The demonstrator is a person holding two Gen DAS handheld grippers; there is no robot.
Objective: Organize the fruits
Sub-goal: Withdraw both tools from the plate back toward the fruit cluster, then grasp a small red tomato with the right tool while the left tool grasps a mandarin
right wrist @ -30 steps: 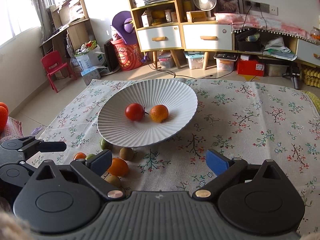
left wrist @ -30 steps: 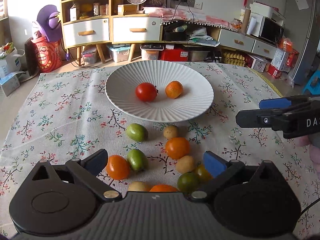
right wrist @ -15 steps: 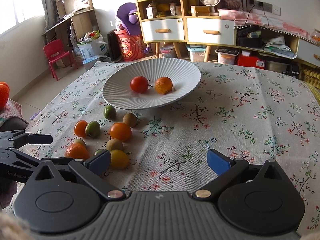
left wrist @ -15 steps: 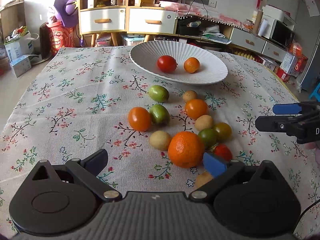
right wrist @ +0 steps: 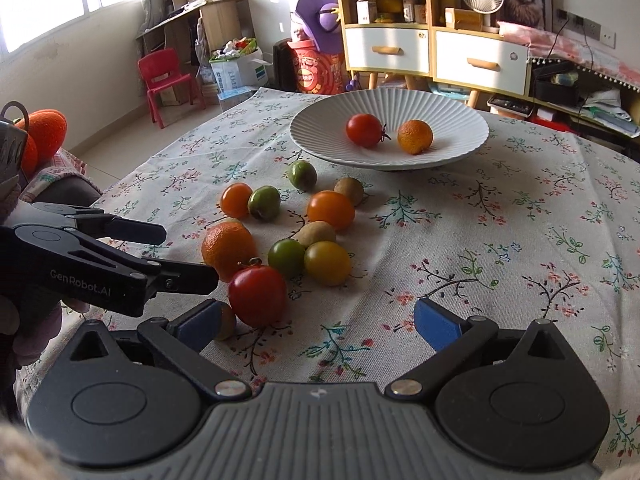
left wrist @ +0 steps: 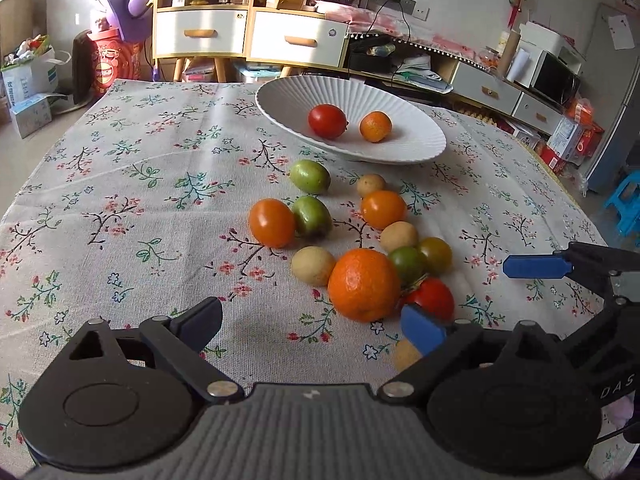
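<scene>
Sorting barely begun: two fruits in the plate (left wrist: 420,148), about a dozen loose on the bench (left wrist: 120,208).
Left gripper (left wrist: 312,324) and right gripper (right wrist: 318,320) both spread, pinching nothing.

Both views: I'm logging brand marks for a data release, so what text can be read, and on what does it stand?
"GenRobot.AI": on the side of the left gripper, seen in the right wrist view.
"DAS": cut off at the frame edge, on the body of the right gripper, seen in the left wrist view.
Print on the red bucket, the floor boxes and the shelf cartons: too small or blurred to read.
</scene>
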